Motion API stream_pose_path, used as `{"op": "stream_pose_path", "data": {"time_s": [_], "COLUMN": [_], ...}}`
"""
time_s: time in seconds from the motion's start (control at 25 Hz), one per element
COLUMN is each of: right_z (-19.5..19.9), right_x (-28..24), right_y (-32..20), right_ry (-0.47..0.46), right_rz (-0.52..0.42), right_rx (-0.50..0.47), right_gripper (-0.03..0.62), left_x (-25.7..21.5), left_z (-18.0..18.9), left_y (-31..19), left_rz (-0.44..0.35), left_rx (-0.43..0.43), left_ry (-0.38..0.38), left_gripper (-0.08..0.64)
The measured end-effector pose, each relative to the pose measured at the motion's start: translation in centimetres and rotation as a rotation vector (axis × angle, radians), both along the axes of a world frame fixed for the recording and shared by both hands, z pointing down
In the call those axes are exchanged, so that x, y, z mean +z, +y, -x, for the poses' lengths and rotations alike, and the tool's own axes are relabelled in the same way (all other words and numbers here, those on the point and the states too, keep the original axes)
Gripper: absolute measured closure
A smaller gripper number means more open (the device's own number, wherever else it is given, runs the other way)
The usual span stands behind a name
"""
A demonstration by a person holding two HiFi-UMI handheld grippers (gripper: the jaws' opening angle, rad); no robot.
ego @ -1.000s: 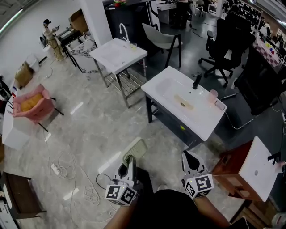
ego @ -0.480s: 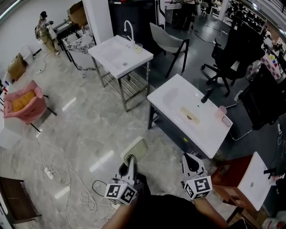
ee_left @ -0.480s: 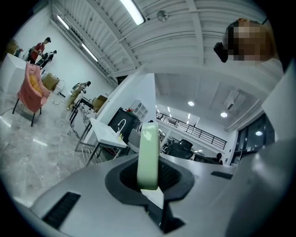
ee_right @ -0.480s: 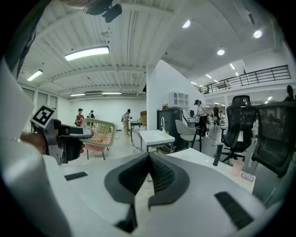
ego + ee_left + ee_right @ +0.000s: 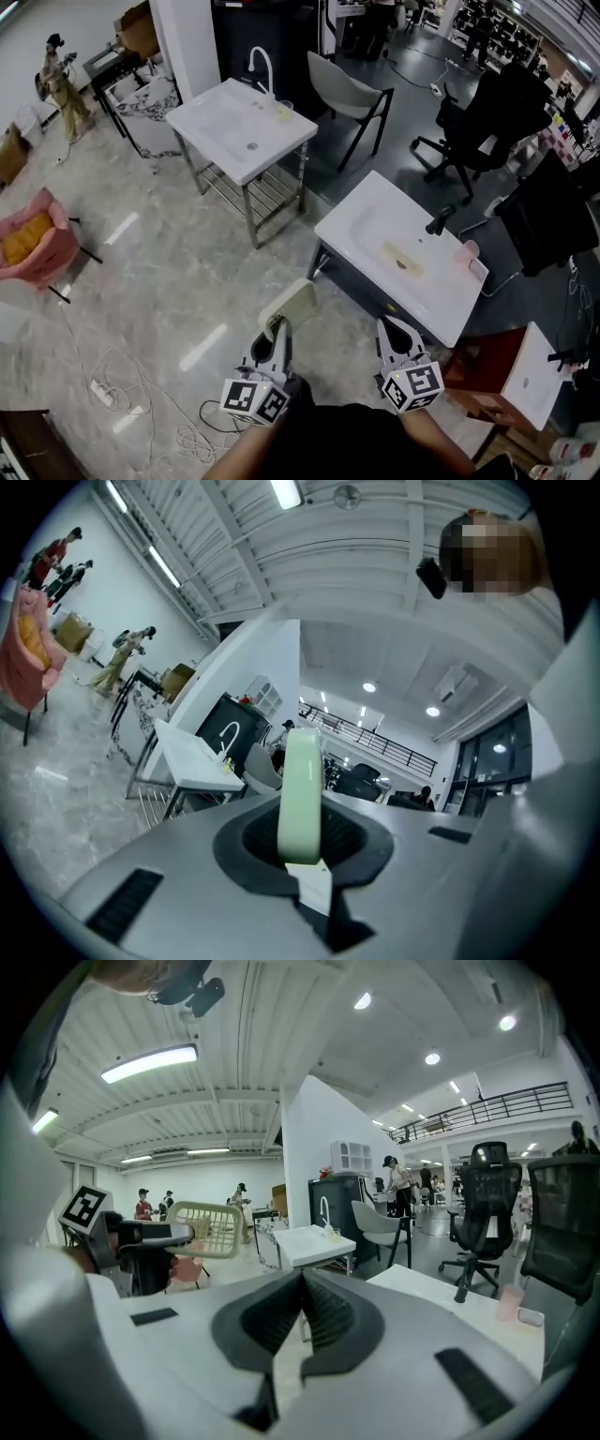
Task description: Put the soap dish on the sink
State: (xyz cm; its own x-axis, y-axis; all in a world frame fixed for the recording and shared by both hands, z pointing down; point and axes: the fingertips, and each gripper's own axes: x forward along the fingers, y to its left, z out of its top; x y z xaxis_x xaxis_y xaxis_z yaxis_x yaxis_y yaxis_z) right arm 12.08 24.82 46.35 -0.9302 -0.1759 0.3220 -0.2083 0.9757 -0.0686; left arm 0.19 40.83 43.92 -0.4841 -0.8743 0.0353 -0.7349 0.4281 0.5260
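Closest in, the left gripper point(image 5: 278, 336) has its fingers pinched tight on one short end of the soap dish point(image 5: 288, 307). The dish is a pale green plastic rectangle with rounded corners and an open grid of slats. It stands on edge, its broad faces turned left and right. Its long axis runs roughly level, straight out ahead of the fingers and away from the person. It is up in the air over the floor, well short of any basin.

Beside it, the right gripper point(image 5: 389, 330) has its ribbed dark fingers closed together with nothing between them.

The floor point(image 5: 169, 272) is glossy pale stone with grey veining, and white cables point(image 5: 103, 389) loop across it at the left.

Just ahead and to the right stands the near sink point(image 5: 427, 300), a smooth white rectangular counter with a shallow basin on a dark frame. A black faucet point(image 5: 438, 221) rises at its far edge and a pink cup point(image 5: 468, 250) stands near that.

Further off is a second white sink point(image 5: 220, 127) on a bare steel frame, with a white gooseneck faucet point(image 5: 260, 64). A grey shell chair point(image 5: 347, 89) and a black office chair point(image 5: 478, 112) stand beyond.
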Motion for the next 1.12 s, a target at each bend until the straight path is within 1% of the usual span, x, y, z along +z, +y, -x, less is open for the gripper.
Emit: {"op": "stream_pose_path", "data": {"time_s": [0.04,0.12,0.24,0.36,0.48,0.64,0.88,1.0,1.12], "right_z": [1.0,2.7,4.5,6.1,7.3,8.0,8.9,9.4,9.8], "right_x": [0.0,0.2,0.5,0.7,1.2,1.7,2.5,2.6,2.6], "right_y": [0.1,0.1,0.0,0.4,0.8,0.5,-1.3,-3.1,-6.1], "right_ry": [0.0,0.006,0.022,0.03,0.044,0.065,0.058,0.037,0.011], "right_rz": [0.004,0.008,0.003,-0.007,-0.009,-0.011,0.009,0.016,0.006], "right_rx": [0.004,0.02,0.046,0.05,0.052,0.059,0.085,0.095,0.114], "right_gripper": [0.595,0.594,0.595,0.594,0.595,0.594,0.595,0.595,0.595], "left_x": [-0.4,-0.8,-0.4,0.4,1.2,1.9,2.7,2.7,2.5], "left_z": [1.0,2.9,5.5,7.6,9.2,10.0,11.1,11.9,13.6], "left_y": [0.1,0.3,0.8,1.4,2.0,2.1,0.3,-1.9,-4.7], "left_rz": [-0.003,-0.016,-0.026,-0.023,-0.021,-0.02,0.005,0.008,0.007], "left_rx": [0.008,0.023,0.033,0.035,0.029,0.025,0.047,0.065,0.078], "left_ry": [-0.02,-0.029,-0.009,0.003,0.024,0.054,0.063,0.066,0.06], "left_gripper": [0.528,0.528,0.528,0.528,0.528,0.528,0.528,0.528,0.528]}}
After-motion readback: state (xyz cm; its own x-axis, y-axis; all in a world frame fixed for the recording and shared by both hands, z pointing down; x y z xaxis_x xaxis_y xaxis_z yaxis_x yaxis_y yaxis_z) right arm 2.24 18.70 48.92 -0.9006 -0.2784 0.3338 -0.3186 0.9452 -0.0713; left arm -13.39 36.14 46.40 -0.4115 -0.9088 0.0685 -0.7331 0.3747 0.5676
